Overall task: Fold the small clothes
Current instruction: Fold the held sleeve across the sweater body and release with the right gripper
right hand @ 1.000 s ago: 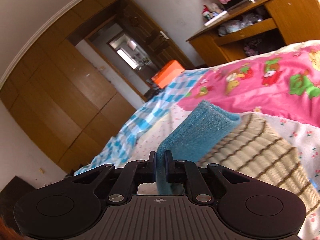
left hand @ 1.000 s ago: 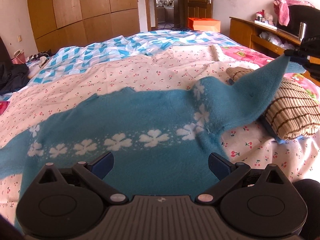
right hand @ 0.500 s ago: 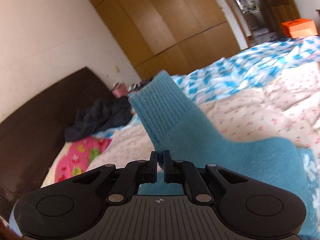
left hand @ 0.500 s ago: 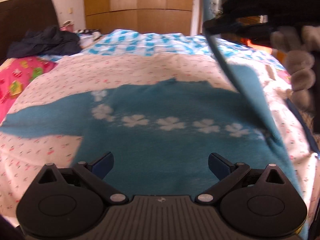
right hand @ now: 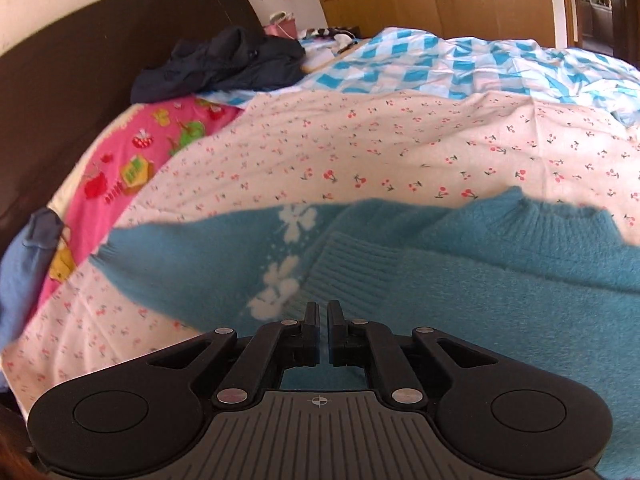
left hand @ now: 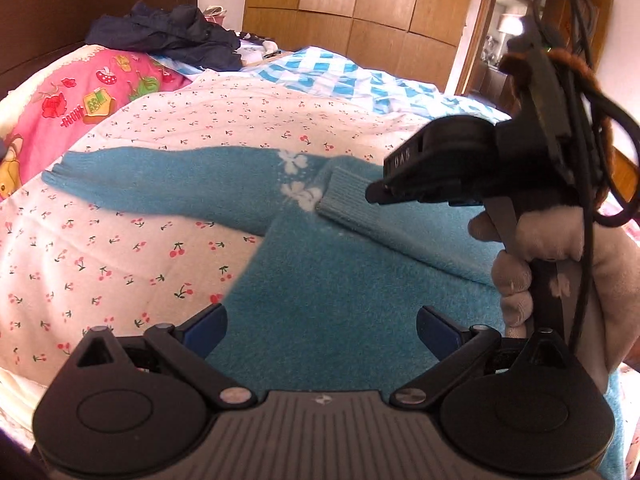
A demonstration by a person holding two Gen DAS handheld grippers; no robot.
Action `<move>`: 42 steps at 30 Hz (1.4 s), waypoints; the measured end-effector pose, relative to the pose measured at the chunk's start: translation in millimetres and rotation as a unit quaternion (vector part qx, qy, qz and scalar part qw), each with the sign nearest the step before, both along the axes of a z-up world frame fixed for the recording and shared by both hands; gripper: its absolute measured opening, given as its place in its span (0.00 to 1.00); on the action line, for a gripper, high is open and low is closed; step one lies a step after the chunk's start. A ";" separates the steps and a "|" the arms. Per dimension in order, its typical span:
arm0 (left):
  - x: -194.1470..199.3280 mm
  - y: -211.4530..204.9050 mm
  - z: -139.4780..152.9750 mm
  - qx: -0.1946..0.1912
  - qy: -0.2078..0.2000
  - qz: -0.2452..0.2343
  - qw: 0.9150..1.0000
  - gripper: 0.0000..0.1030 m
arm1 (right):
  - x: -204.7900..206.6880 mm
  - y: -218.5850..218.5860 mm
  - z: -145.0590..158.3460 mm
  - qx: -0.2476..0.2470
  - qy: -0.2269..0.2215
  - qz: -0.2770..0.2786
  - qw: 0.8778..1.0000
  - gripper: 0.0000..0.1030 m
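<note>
While the left wrist cam looks across the bed, the left gripper [left hand: 320, 330] hovers low over the blue sweater [left hand: 344, 288], jaws spread wide w/ nothing between them. Sweater lies flat on the cherry-print sheet [left hand: 120, 256]; one sleeve [left hand: 168, 184] stretches out to the left, the other sleeve's ribbed cuff [left hand: 352, 200] is folded in across the body. Right gripper [left hand: 432, 176] sits just above that cuff, held by a gloved hand [left hand: 560, 264]; its tips aren't readable from this angle. Dark clothes [left hand: 168, 36] piled near the headboard, pink cartoon blanket [left hand: 72, 100] at left.

Right wrist cam: right gripper [right hand: 323, 316] jaws nearly together w/ a thin gap, no cloth between them, right over the sweater [right hand: 500, 312] by the white flower pattern [right hand: 276, 292]. Cuff [right hand: 348, 264] lies just ahead of the tips; collar [right hand: 560, 220] at upper right. Blue-check quilt [right hand: 440, 68] beyond.
</note>
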State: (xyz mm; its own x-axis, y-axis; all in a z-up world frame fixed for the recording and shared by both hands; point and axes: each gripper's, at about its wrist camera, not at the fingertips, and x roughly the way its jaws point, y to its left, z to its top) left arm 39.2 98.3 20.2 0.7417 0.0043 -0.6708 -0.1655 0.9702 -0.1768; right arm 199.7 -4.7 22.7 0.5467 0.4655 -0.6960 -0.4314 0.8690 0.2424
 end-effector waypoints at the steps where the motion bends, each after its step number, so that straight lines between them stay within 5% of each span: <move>1: -0.8 -0.2 0.6 0.001 -0.003 -0.001 1.000 1.00 | 2.7 1.4 -3.8 -0.008 0.005 0.004 1.000 0.07; 6: -2.7 5.2 -0.4 -0.003 -0.002 0.015 1.000 1.00 | 9.9 8.8 -28.9 -0.047 0.040 0.008 0.998 0.07; 9: -4.4 10.7 -2.3 -0.018 -0.005 0.027 0.999 1.00 | -2.3 6.8 -19.1 -0.057 0.020 0.005 0.998 0.08; 14: -5.3 2.3 -2.9 0.004 -0.005 0.023 1.000 1.00 | -37.7 1.0 -0.5 -0.142 -0.054 -0.006 0.988 0.08; 23: -4.6 -15.4 -2.3 0.048 -0.006 0.012 0.999 1.00 | -70.0 -34.0 16.8 -0.155 -0.076 -0.065 0.983 0.09; 28: -6.2 -23.2 -0.8 0.071 -0.015 0.007 0.997 1.00 | -86.2 -46.0 26.8 -0.164 -0.101 -0.082 0.978 0.20; 42: -10.4 -39.6 0.4 0.107 -0.033 -0.013 0.994 1.00 | -107.1 -61.2 36.2 -0.207 -0.159 -0.118 0.958 0.20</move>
State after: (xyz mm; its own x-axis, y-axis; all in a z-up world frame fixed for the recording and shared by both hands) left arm 28.8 58.8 20.6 0.7856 0.1216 -0.6067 -0.1346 0.9906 0.0242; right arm 92.6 -65.9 58.8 0.8173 0.0234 -0.5757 -0.2067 0.9446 -0.2550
